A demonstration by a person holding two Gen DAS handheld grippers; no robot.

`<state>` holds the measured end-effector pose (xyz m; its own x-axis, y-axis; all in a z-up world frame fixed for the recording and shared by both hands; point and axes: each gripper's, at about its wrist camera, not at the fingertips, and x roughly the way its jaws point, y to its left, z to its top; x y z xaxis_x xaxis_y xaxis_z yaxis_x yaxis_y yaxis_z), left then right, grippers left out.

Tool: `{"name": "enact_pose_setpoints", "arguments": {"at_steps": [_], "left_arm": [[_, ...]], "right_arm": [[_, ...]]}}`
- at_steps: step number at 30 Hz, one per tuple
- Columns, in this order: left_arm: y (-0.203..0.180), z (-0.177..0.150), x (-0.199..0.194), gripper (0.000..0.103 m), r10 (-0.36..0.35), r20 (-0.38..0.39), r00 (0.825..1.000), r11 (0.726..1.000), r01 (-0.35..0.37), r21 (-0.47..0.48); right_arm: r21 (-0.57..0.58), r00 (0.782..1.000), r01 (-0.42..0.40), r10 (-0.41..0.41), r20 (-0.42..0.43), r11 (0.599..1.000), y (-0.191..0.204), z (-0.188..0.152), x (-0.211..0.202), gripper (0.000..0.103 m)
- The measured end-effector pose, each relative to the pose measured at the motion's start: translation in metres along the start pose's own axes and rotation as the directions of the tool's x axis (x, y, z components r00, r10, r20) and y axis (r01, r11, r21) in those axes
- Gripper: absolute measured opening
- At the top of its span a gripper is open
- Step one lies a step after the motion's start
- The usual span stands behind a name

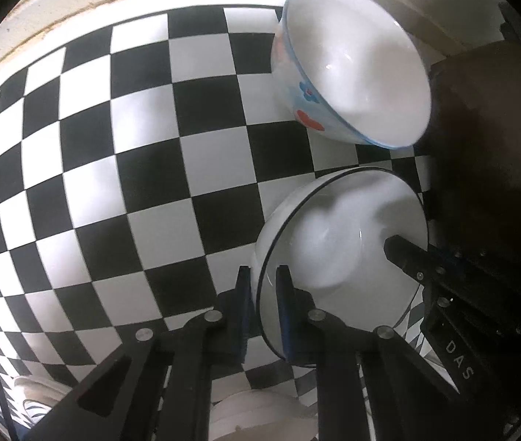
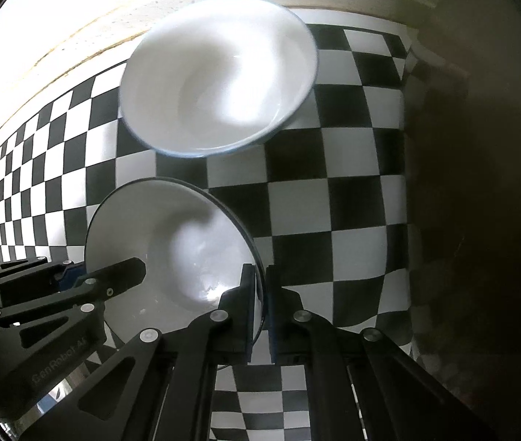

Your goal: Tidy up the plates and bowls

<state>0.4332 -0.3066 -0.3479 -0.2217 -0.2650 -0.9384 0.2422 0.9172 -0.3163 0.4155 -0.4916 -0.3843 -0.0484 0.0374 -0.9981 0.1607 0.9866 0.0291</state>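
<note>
Both grippers, left [image 1: 263, 307] and right [image 2: 260, 307], jaws pinched on opposite rims of black-rimmed bowl [image 1: 337, 242], flowered bowl [image 1: 352, 70] beyond.

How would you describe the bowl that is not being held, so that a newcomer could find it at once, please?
Start from the black-and-white checkered cloth and look toward its far edge by the pale wall. There sits the flower-painted bowl, beyond the black-rimmed bowl that both grippers pinch. It alone has a thin blue rim and red and blue flowers outside.
</note>
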Motion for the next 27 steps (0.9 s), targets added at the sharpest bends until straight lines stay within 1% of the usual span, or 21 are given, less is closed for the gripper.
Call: {"name": "enact_pose_setpoints", "arguments": {"at_steps": [6, 8, 11, 12, 18, 22, 27], "left_arm": [[-0.008, -0.02, -0.025, 0.011, 0.007, 0.03, 1.0, 1.0, -0.007, 0.018], [-0.013, -0.024, -0.035, 0.011, 0.007, 0.041, 0.999, 1.0, -0.007, 0.022], [-0.016, -0.034, -0.048, 0.011, 0.01, 0.062, 0.998, 0.999, -0.013, 0.038], [-0.023, -0.038, -0.051, 0.011, 0.015, 0.07, 0.997, 0.999, -0.018, 0.045], [-0.018, -0.058, -0.067, 0.011, 0.011, 0.091, 0.996, 0.998, -0.017, 0.066], [-0.014, -0.074, -0.085, 0.011, 0.016, 0.111, 0.994, 0.996, -0.026, 0.086], [-0.015, -0.093, -0.091, 0.011, -0.003, 0.117, 0.993, 0.995, -0.009, 0.101]], "right_arm": [[0.008, 0.999, -0.029, 0.029, 0.035, 1.0, -0.001, -0.004, -0.016, 0.007], [0.014, 0.998, -0.044, 0.043, 0.05, 0.999, -0.003, -0.01, -0.025, 0.007], [0.019, 0.996, -0.066, 0.065, 0.068, 0.998, -0.004, -0.02, -0.038, 0.007], [0.021, 0.995, -0.072, 0.07, 0.076, 0.997, -0.004, -0.024, -0.043, 0.007], [0.019, 0.99, -0.087, 0.084, 0.11, 0.996, -0.005, -0.045, -0.063, 0.007], [0.017, 0.987, -0.094, 0.091, 0.131, 0.995, 0.005, -0.065, -0.079, 0.007], [0.017, 0.984, -0.093, 0.089, 0.153, 0.996, 0.014, -0.085, -0.094, 0.007]]}}
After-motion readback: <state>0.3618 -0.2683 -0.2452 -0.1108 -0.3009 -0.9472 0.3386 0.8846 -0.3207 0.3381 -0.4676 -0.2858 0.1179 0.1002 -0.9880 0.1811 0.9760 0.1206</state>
